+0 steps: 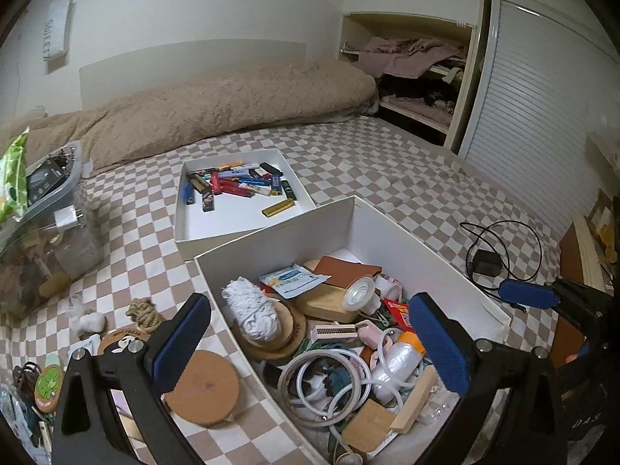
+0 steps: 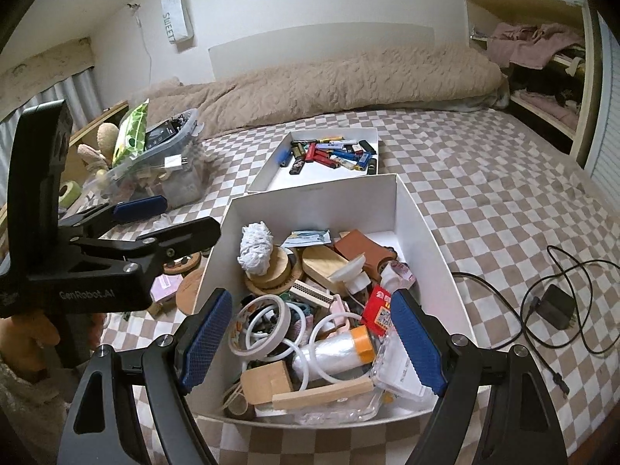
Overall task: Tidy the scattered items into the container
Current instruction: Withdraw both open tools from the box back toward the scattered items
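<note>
A deep white box (image 1: 279,240) (image 2: 310,209) stands on the checkered bed, filled with a yarn ball (image 1: 252,310), tape rings, wood blocks and other small items. My left gripper (image 1: 310,345) hovers open over the box's left rim with nothing between its fingers. To the left of the box lie a round wooden disc (image 1: 201,387), a rope knot (image 1: 145,312), a white fluffy ball (image 1: 91,321) and printed coasters (image 1: 48,381). My right gripper (image 2: 310,343) hangs open and empty above the box's near end. The left gripper (image 2: 162,219) shows at the left of the right wrist view.
A shallow white tray (image 1: 217,217) (image 2: 271,182) of lighters sits behind the box. A clear plastic bin (image 1: 50,209) (image 2: 170,162) stands at the left. A black charger with its cable (image 1: 484,263) (image 2: 550,306) lies on the right. A beige blanket (image 1: 217,104) lines the far side.
</note>
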